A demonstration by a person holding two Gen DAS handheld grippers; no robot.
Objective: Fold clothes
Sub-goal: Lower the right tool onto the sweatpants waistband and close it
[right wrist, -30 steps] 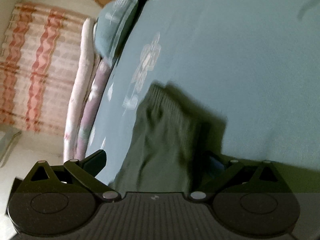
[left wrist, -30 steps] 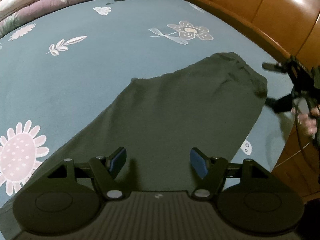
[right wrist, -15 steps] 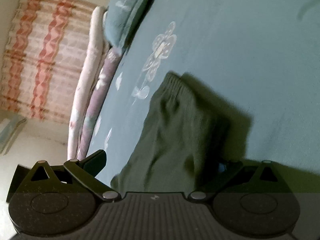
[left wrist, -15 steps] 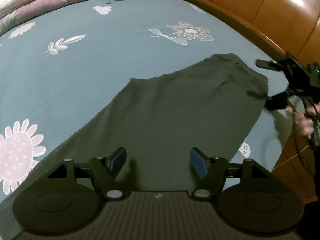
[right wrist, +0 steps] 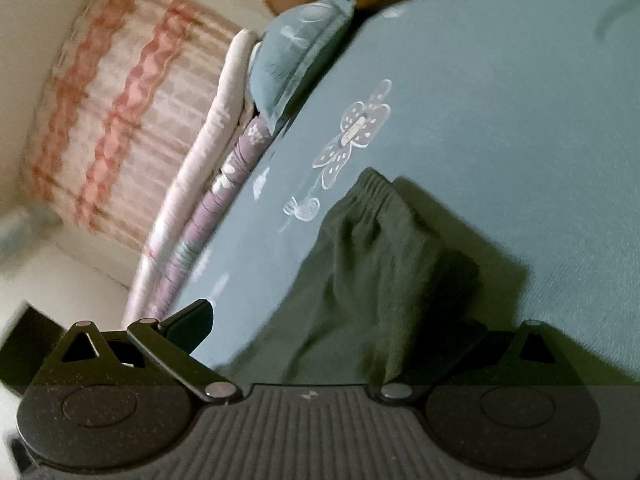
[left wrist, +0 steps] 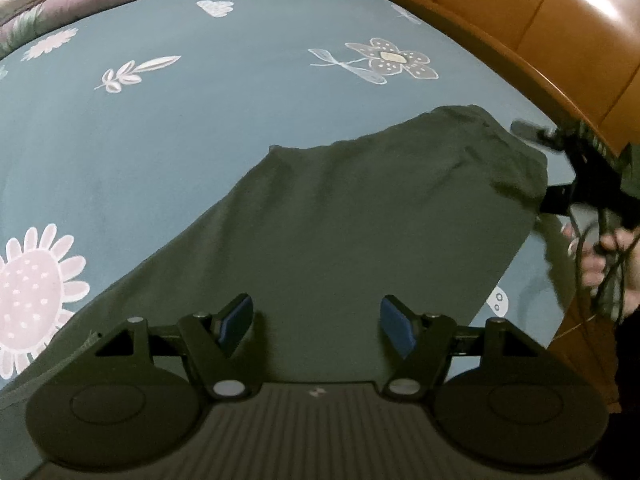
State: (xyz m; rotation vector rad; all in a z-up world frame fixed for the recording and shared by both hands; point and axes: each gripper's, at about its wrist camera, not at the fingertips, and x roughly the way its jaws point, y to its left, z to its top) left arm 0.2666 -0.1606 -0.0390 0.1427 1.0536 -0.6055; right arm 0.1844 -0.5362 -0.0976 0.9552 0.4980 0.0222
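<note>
A teal bedsheet (left wrist: 200, 140) printed with pale flowers covered the bed. A matching pillow (right wrist: 296, 52) lay at its head beside folded floral quilts (right wrist: 208, 184). A wooden headboard (left wrist: 540, 28) curved along one edge.

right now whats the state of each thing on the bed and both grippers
garment: dark green, spread flat on the bedsheet, waistband end bunched
left gripper: open, above the garment, holding nothing
right gripper: open, garment edge between its fingers
pillow: at the head of the bed
</note>
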